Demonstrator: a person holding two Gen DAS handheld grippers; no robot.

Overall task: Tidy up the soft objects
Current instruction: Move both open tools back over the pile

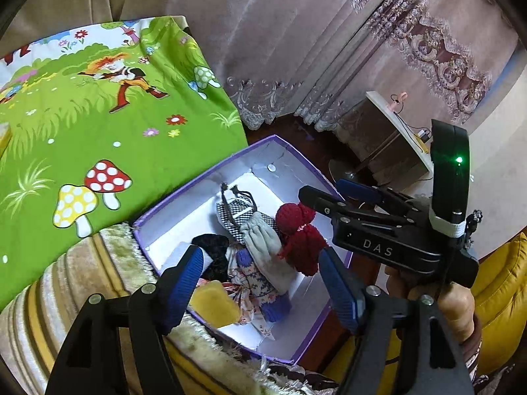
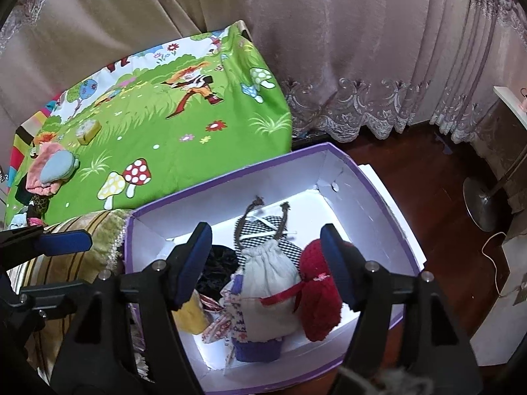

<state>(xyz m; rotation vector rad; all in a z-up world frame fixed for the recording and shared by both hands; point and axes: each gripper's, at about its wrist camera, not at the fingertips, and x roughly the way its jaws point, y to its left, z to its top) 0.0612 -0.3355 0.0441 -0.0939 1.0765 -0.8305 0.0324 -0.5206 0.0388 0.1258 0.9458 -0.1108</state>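
A purple-edged white box (image 1: 230,164) (image 2: 378,197) holds several soft items: a red knit piece (image 1: 301,238) (image 2: 318,299), a grey drawstring pouch (image 1: 265,245) (image 2: 270,283), a checked cloth (image 1: 230,214), a black item (image 2: 217,270), a yellow piece (image 1: 214,302) (image 2: 189,316) and a blue-trimmed knit (image 2: 257,350). My left gripper (image 1: 260,286) is open and empty above the box. My right gripper (image 2: 266,263) is open and empty over the same items; it also shows in the left wrist view (image 1: 332,191). More soft items (image 2: 49,171) lie on the green cartoon sheet (image 2: 171,131).
A striped fringed blanket (image 1: 82,283) lies beside the box. Curtains (image 2: 362,49) hang behind. A dark wood floor (image 2: 444,197), a fan base (image 2: 482,204), a small cabinet (image 1: 388,131) and a yellow cushion (image 1: 500,289) are to the right.
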